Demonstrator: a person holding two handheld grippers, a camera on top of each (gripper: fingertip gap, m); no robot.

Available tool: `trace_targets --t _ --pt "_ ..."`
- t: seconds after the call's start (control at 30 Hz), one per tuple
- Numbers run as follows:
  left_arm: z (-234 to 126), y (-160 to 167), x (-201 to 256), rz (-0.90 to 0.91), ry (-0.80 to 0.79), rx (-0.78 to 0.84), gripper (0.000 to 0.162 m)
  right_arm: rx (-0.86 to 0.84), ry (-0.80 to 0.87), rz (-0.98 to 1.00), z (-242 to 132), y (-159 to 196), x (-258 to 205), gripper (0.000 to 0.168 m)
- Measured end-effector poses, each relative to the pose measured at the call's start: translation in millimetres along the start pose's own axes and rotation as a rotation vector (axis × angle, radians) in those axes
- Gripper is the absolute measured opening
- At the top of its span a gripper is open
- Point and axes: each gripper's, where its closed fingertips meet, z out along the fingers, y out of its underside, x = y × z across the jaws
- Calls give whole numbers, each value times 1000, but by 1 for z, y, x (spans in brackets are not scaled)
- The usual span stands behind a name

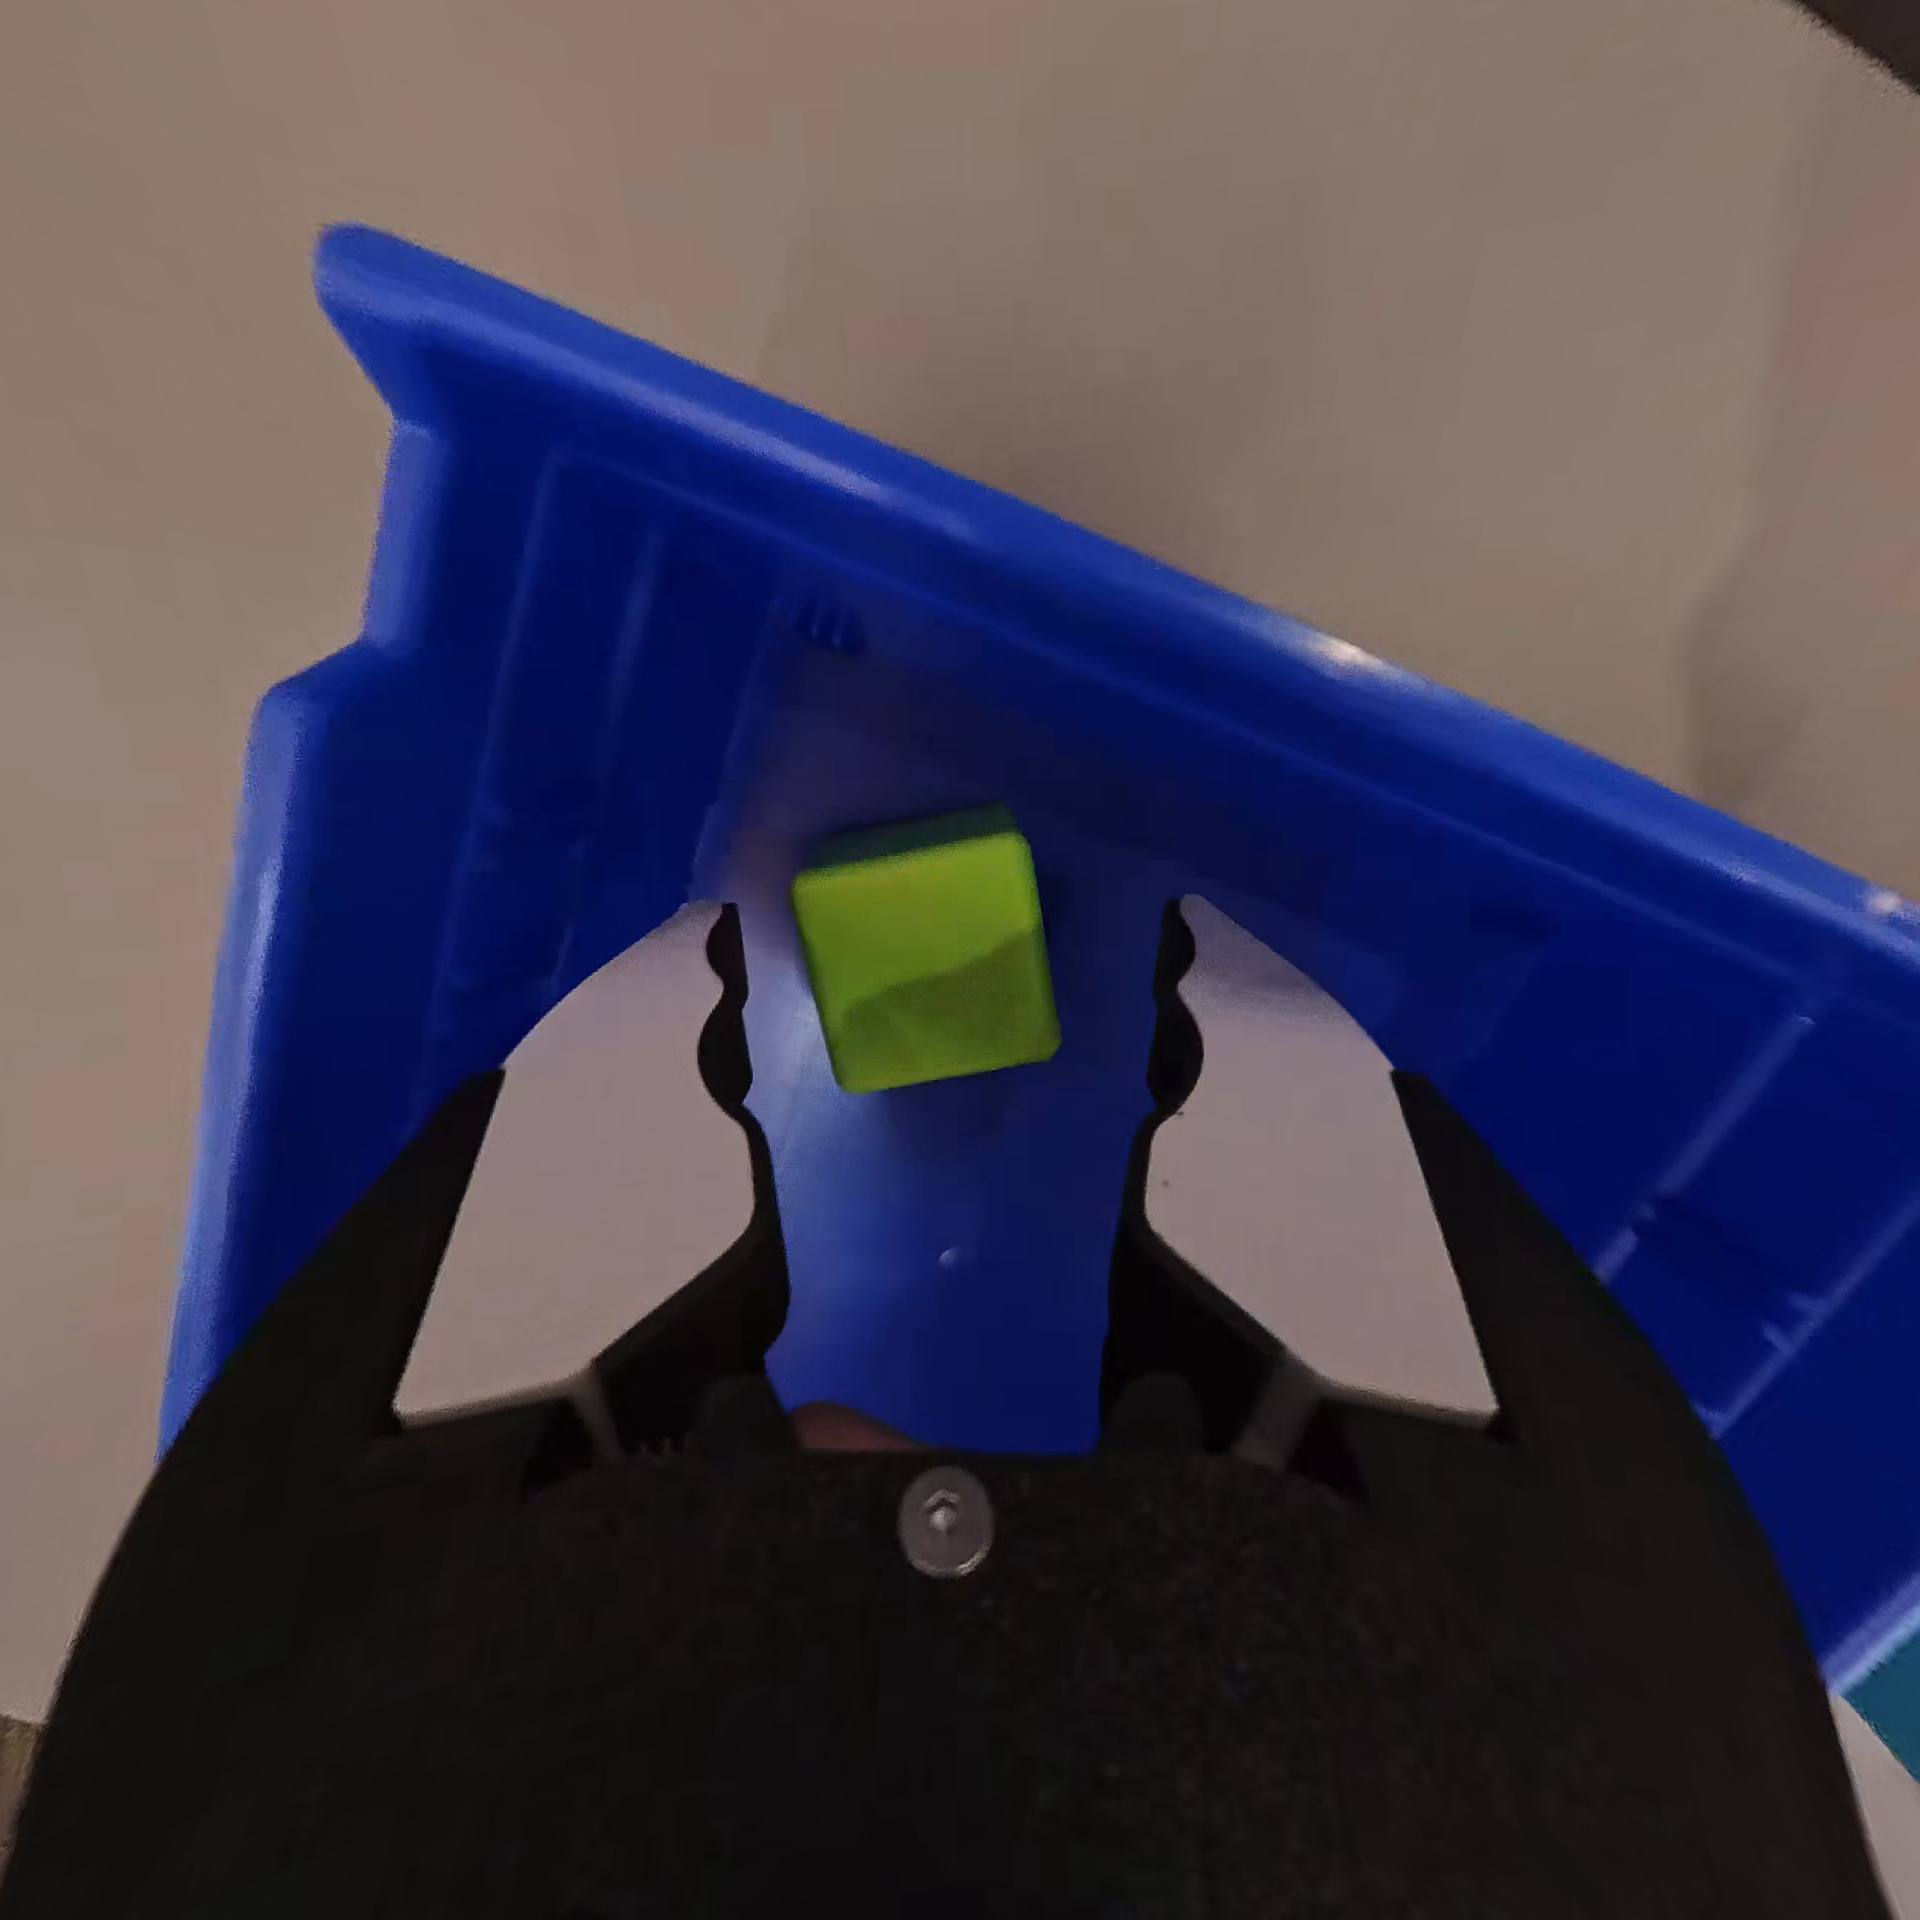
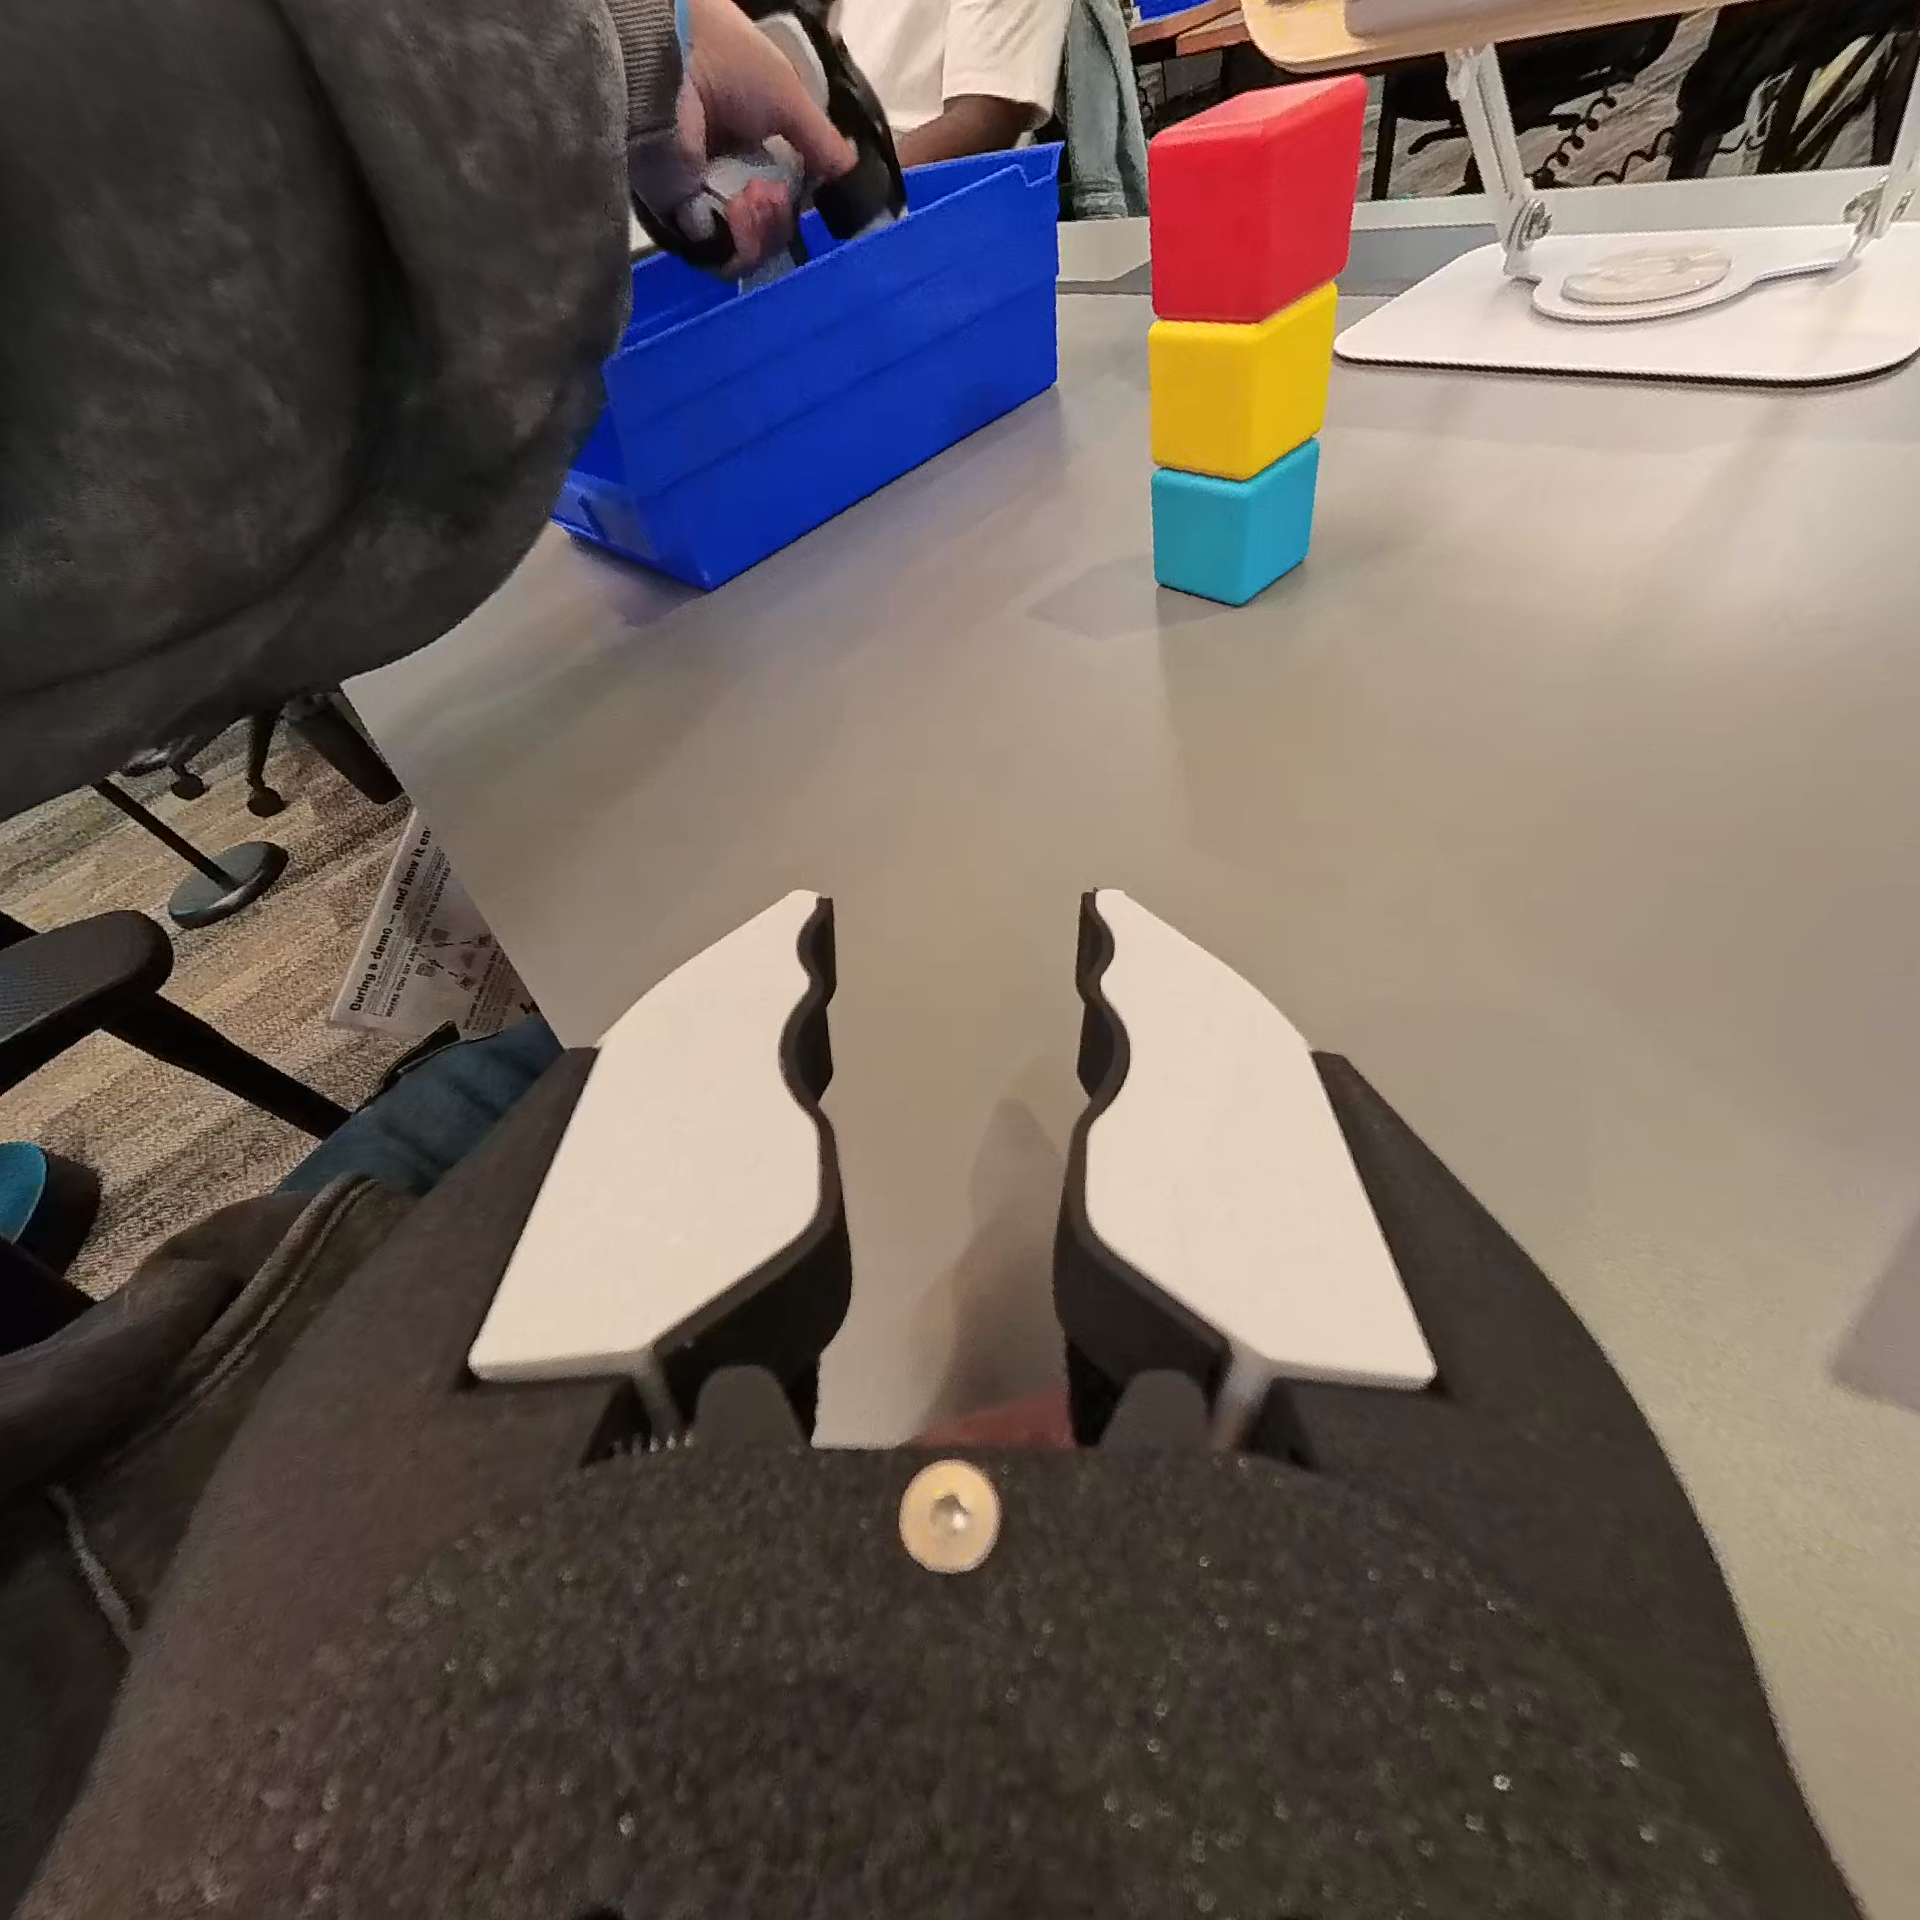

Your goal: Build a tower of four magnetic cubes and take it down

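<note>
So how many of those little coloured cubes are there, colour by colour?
Red cube: 1, top of the stack
Yellow cube: 1, middle of the stack
Light blue cube: 1, bottom, on the grey table
Green cube: 1, lying in the blue bin
Total: 4 cubes

Three-cube tower point(image 2: 1242, 343) beside blue bin point(image 2: 831, 384)

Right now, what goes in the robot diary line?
left gripper: open over green cube in blue bin | right gripper: open, empty | tower: three cubes
</note>
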Motion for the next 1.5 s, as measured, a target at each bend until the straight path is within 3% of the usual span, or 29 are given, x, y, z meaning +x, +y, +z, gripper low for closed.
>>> trace_targets --t 0.17,0.27,0.53,0.77,1.03,1.2,1.5 --pt "18 9 -6 -26 -9 -58 73 2 -10 13 0 0 0 45" --pt "23 11 -7 -28 8 -60 52 -2 -12 15 0 0 0 45" --pt "9 10 5 122 98 -19 51 -4 -11 15 0 0 0 45" --pt "-87 17 56 649 295 209 51 -6 -5 1 0 1 -1 44" --pt "-193 96 171 1255 530 323 50 -13 -3 -4 0 1 -2 44" --pt "-205 139 233 1496 522 294 50 -5 -4 -4 -1 1 -2 44" --pt "-176 185 292 1809 456 186 50 -7 -3 -13 -1 1 -3 44"
